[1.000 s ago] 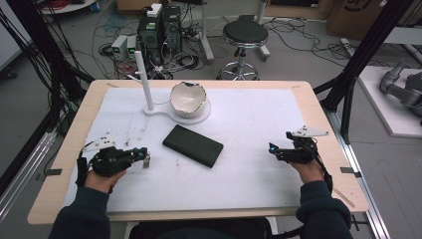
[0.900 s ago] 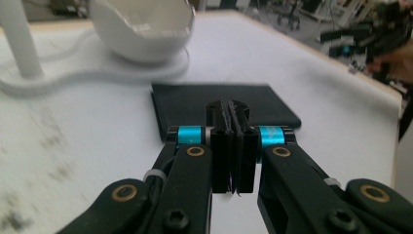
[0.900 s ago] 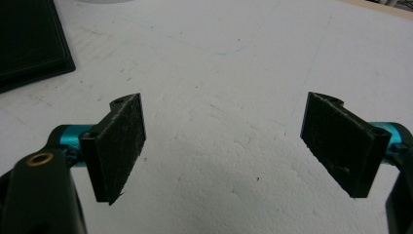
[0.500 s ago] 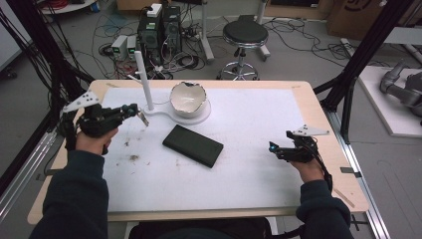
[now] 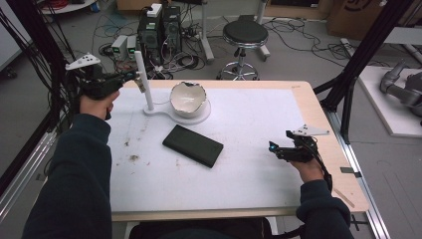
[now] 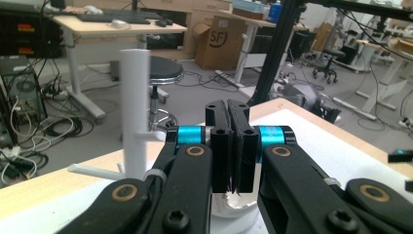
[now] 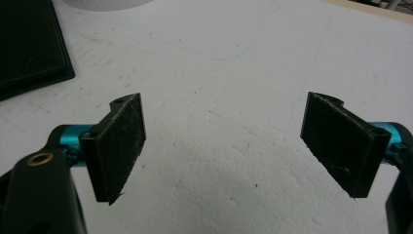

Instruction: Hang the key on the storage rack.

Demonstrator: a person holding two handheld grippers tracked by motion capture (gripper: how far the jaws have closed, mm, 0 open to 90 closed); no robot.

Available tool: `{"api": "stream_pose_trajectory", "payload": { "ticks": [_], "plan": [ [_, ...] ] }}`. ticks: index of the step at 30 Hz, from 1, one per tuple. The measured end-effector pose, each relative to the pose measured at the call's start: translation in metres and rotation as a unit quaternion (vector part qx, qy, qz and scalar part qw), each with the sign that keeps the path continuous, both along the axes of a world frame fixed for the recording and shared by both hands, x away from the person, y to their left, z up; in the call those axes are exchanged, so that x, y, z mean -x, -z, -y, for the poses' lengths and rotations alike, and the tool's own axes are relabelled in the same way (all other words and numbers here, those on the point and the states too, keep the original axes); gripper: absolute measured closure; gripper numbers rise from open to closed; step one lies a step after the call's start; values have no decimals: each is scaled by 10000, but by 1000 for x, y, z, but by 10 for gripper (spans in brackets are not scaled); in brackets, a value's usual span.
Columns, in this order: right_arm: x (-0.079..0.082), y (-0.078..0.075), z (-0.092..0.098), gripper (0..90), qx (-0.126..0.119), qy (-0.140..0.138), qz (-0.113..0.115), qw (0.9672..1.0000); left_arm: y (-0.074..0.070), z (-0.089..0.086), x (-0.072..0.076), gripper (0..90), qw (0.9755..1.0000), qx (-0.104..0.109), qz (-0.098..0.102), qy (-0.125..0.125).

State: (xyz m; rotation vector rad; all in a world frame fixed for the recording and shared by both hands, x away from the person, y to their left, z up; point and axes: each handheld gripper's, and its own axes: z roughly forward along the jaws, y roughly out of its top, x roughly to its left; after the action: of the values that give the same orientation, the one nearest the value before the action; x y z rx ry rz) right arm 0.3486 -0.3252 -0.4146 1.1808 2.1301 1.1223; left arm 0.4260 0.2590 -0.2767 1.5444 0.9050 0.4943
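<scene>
My left gripper (image 5: 133,75) is raised at the table's far left corner, its tips beside the white post (image 5: 147,97) of a stand. Its jaws are pressed together (image 6: 229,109), and a small greyish thing (image 5: 142,87), too small to identify, dangles from them. The post (image 6: 134,107) stands just left of the jaws, with short pegs sticking out of it. A white bowl with a jagged rim (image 5: 187,98) sits on the stand's round base. My right gripper (image 5: 272,148) rests low at the right, open (image 7: 224,141), with bare mat between its pads.
A flat black case (image 5: 193,145) lies in the middle of the white mat (image 5: 249,164); its corner (image 7: 29,44) lies far left of the right gripper. Brown crumbs (image 5: 133,158) dot the mat's left side. A stool and cabled equipment stand beyond the far edge.
My left hand rose from the mat's left side and went toward the far edge, up to the white post, jaws still shut. The right hand stayed where it was.
</scene>
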Motion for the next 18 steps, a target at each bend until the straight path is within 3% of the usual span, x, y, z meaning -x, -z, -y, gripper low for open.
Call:
{"api": "stream_pose_trajectory", "payload": {
  "ticks": [6,18],
  "plan": [
    [-1,0,1,165,-11,21,-15,10000,6,-7,-14,878,9996,20,-191,-188],
    [-1,2,0,165,-6,-6,-68,10000,13,-12,-34,878,9987,91,-459,-195]
  ]
}}
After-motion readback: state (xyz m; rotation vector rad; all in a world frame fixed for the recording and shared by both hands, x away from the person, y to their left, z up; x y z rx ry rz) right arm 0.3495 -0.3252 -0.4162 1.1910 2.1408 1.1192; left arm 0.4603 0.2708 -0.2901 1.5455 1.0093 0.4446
